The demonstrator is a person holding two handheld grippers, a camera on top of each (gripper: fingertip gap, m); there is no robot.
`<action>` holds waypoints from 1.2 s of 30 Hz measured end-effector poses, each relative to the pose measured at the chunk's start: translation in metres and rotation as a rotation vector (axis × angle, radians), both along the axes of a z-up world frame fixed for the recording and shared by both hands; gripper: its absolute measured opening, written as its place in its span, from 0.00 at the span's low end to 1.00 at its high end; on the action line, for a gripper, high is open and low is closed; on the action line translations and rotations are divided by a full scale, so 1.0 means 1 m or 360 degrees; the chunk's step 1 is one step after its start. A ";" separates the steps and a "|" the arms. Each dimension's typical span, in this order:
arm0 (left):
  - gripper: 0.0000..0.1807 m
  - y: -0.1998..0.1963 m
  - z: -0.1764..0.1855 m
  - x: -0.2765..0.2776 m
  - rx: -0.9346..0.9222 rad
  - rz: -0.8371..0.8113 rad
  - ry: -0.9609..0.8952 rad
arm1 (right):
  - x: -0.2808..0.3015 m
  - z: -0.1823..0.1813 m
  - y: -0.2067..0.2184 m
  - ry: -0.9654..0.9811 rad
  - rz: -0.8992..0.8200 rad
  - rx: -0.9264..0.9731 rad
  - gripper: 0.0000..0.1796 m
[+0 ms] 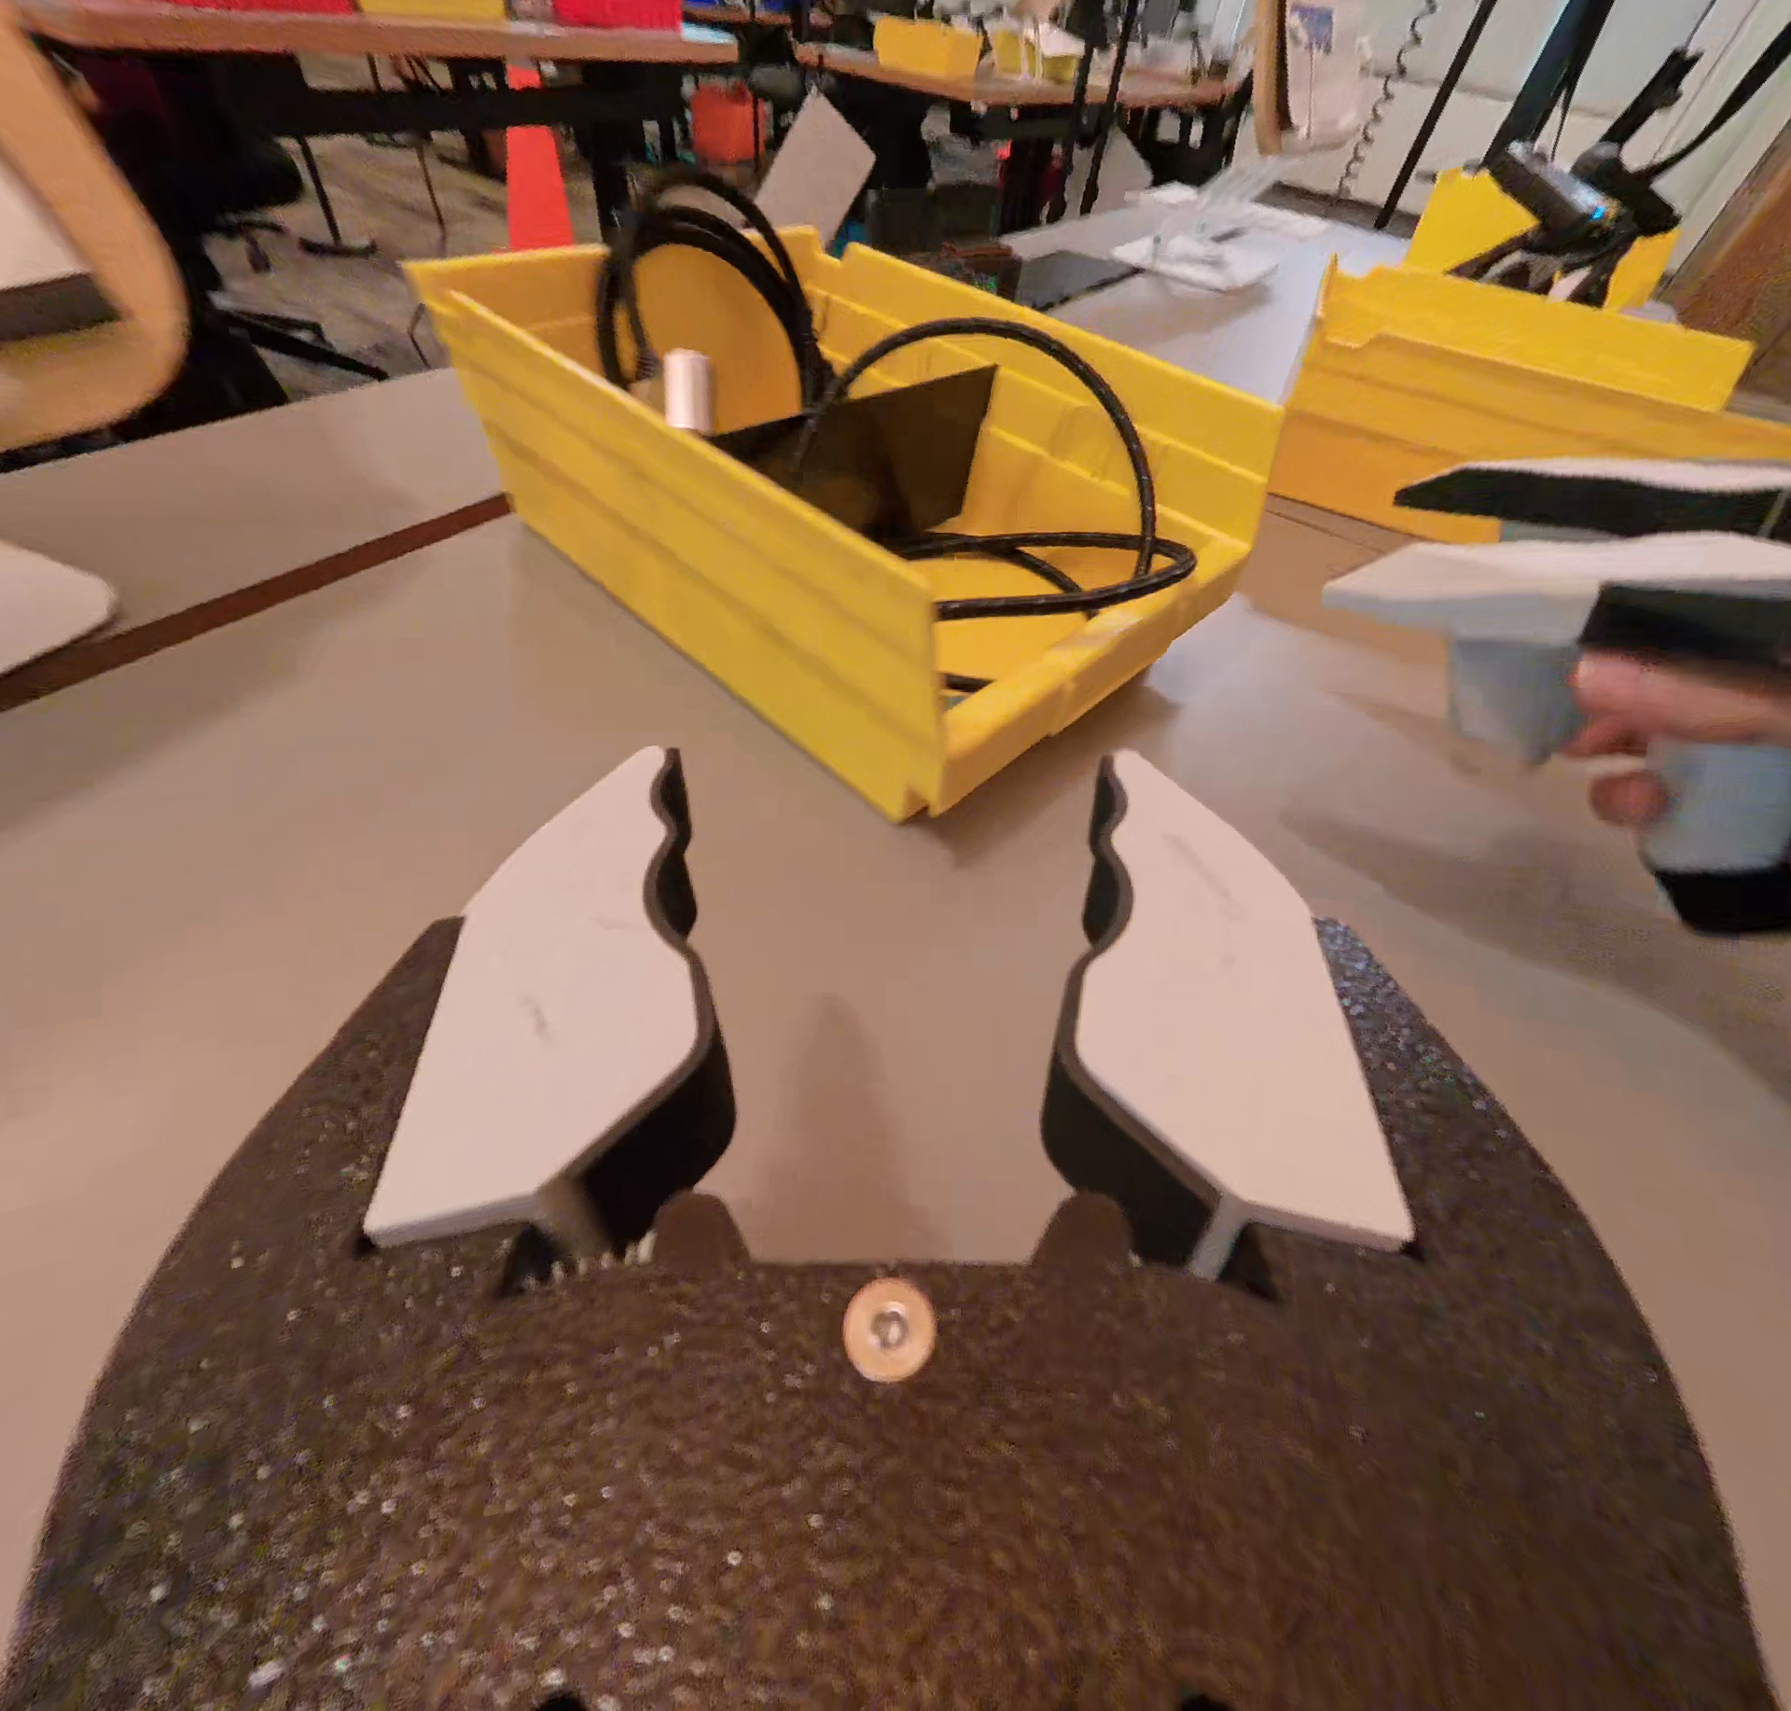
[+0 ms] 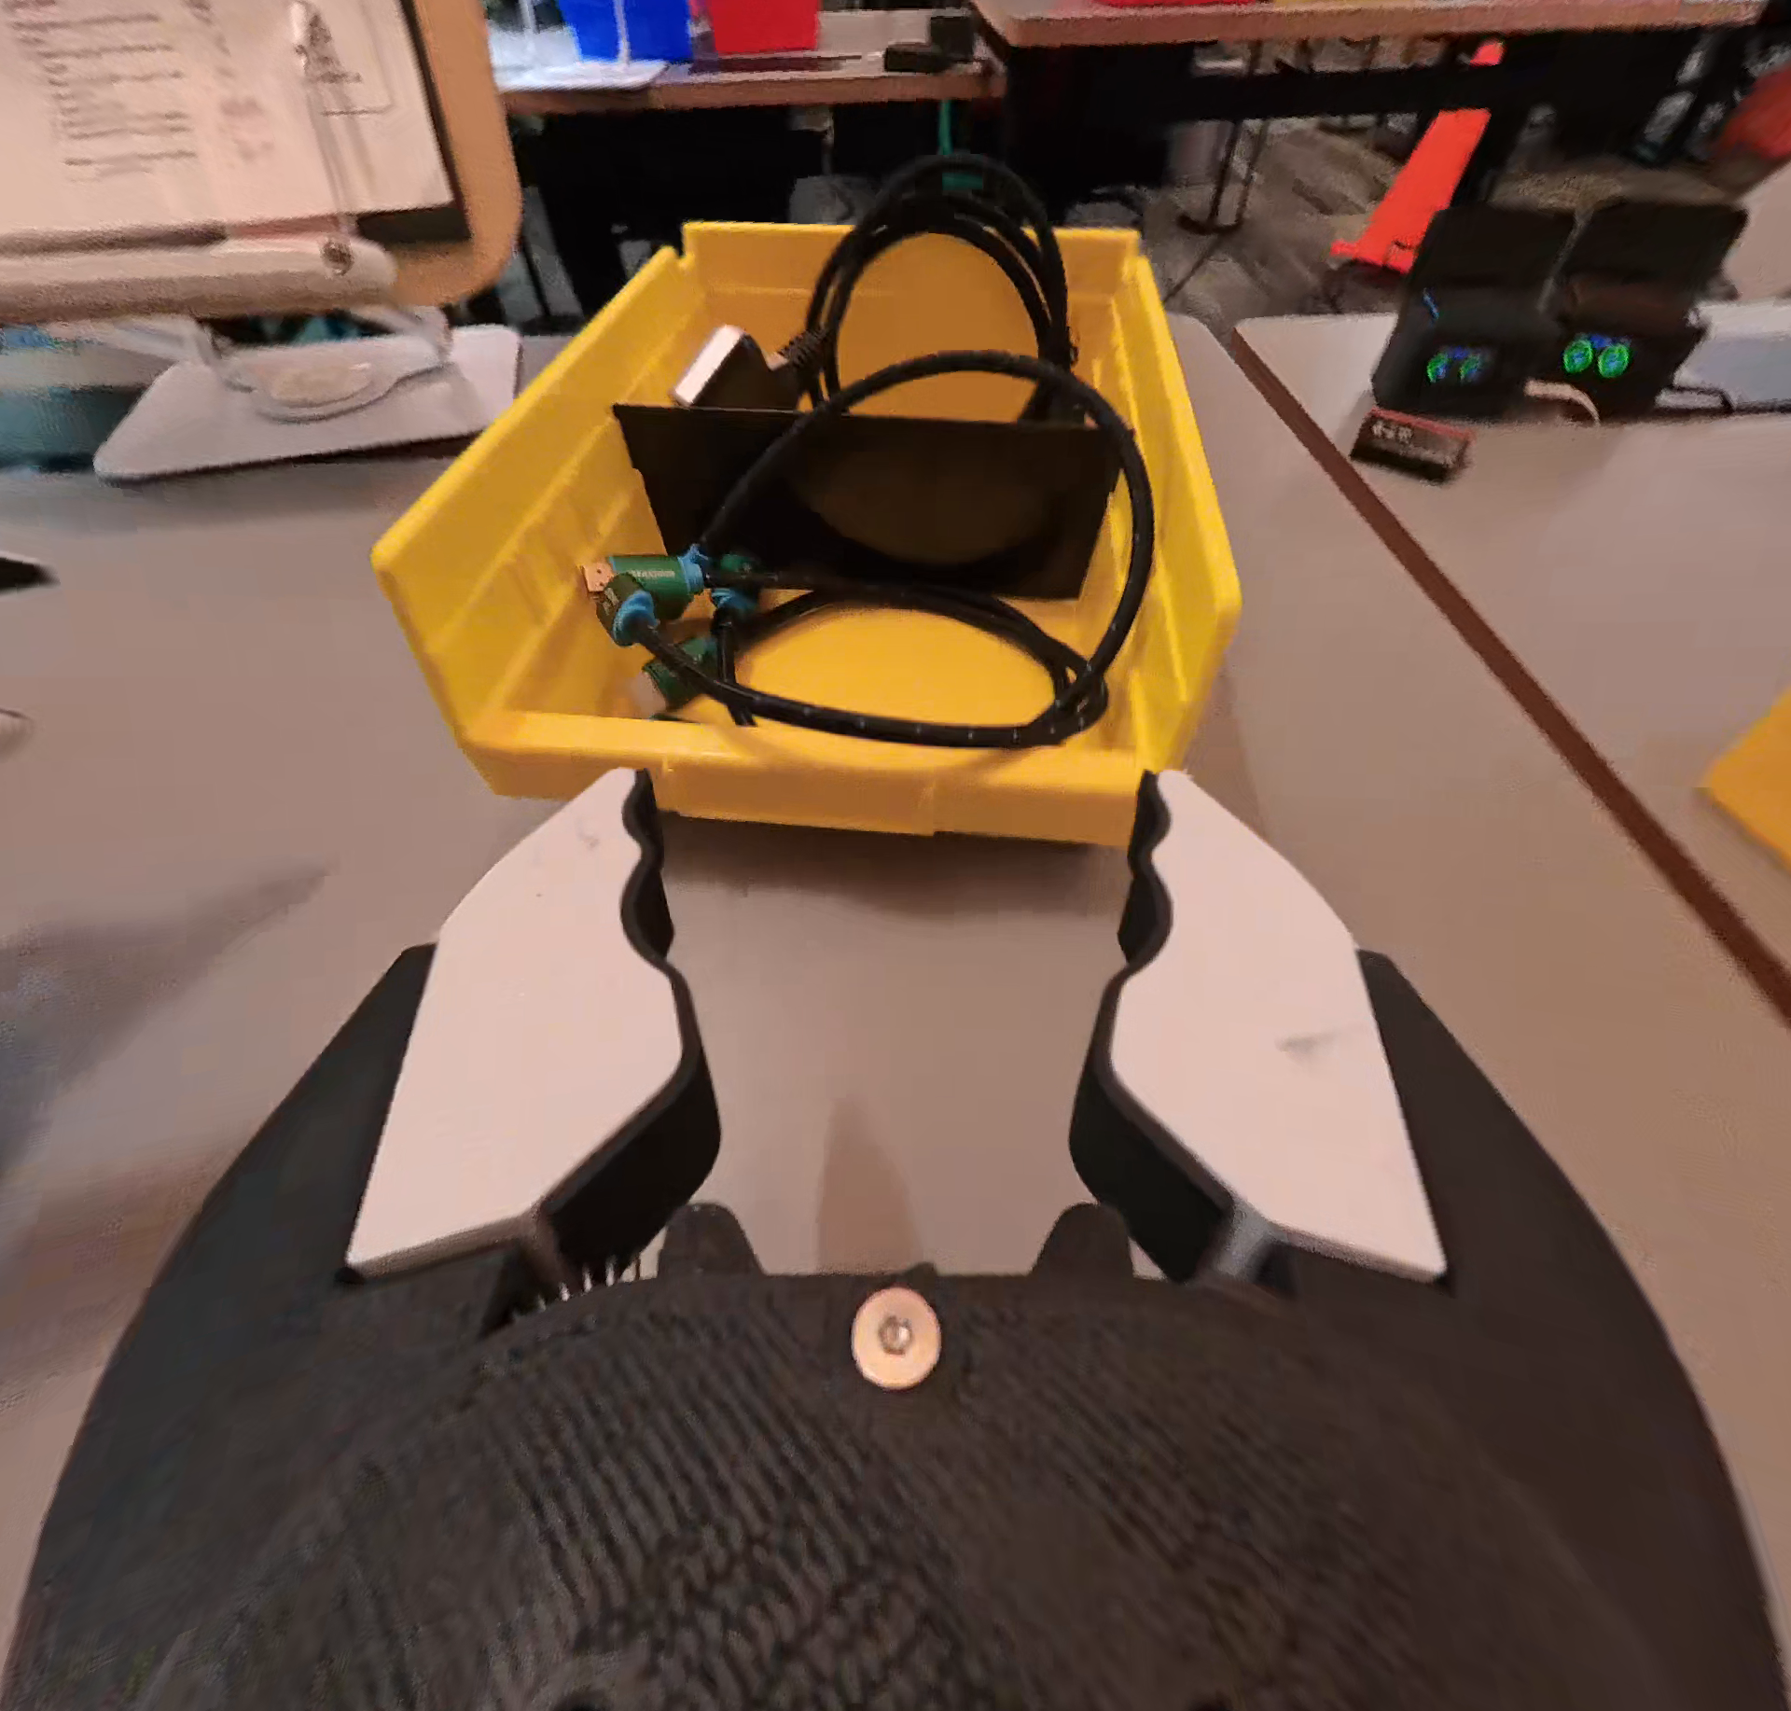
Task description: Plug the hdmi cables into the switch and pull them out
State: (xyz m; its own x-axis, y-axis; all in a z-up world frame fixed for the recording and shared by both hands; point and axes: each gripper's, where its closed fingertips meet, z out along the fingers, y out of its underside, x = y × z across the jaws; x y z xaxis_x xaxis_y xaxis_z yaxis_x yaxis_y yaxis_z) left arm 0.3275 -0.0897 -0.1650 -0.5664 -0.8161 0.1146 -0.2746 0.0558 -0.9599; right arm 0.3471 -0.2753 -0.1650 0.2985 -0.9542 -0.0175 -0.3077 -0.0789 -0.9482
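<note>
Left gripper (image 1: 890, 773): fingers spread wide, nothing between them, held above the bare grey table (image 1: 291, 889) just short of the near corner of a yellow bin (image 1: 737, 589). Right gripper (image 2: 896, 792): fingers likewise spread and empty, their tips level with the bin's (image 2: 465, 598) low front wall; in the left wrist view the same gripper (image 1: 1512, 550) enters from the right edge, gripped by a hand (image 1: 1667, 734), its fingers blurred.

The bin stands on the table, angled to the table's seam. A black divider (image 2: 872, 501) crosses it, leaning. In the front compartment lie black braided HDMI cables (image 2: 921, 685) in loose coils, with their green-and-blue plugs (image 2: 649, 589) bunched against the bin's left wall. One loop of cable arches over the divider; further coils stand upright against the back wall. A silver-ended box, apparently the switch (image 2: 722, 370), rests in the rear compartment at the left; only its top shows. No plug is seated in it as far as can be seen.

A second yellow bin (image 1: 1512, 385) sits toward the table's right edge. Beyond the seam, on the neighbouring table, stand two black devices with green lights (image 2: 1541, 346).
</note>
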 end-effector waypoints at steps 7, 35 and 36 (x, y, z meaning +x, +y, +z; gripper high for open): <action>0.38 -0.055 -0.013 0.066 0.0284 0.0290 0.0049 | -0.009 0.006 0.002 -0.0048 0.0030 0.0191 0.52; 0.02 0.249 -0.020 -0.170 0.0339 0.0846 -0.0047 | -0.128 0.125 0.338 0.0005 0.1362 0.0478 0.47; 0.02 0.255 -0.020 -0.176 0.0330 0.0868 -0.0046 | -0.126 0.132 0.371 0.0077 0.1436 0.0494 0.48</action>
State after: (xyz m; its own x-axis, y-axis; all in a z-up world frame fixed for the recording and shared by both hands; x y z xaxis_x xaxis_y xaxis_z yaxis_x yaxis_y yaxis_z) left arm 0.1519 0.1655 -0.1845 -0.0583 -0.9944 -0.0879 -0.2904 0.1012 -0.9515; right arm 0.2208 0.0955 -0.0325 0.9119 -0.3154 -0.2626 -0.2932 -0.0528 -0.9546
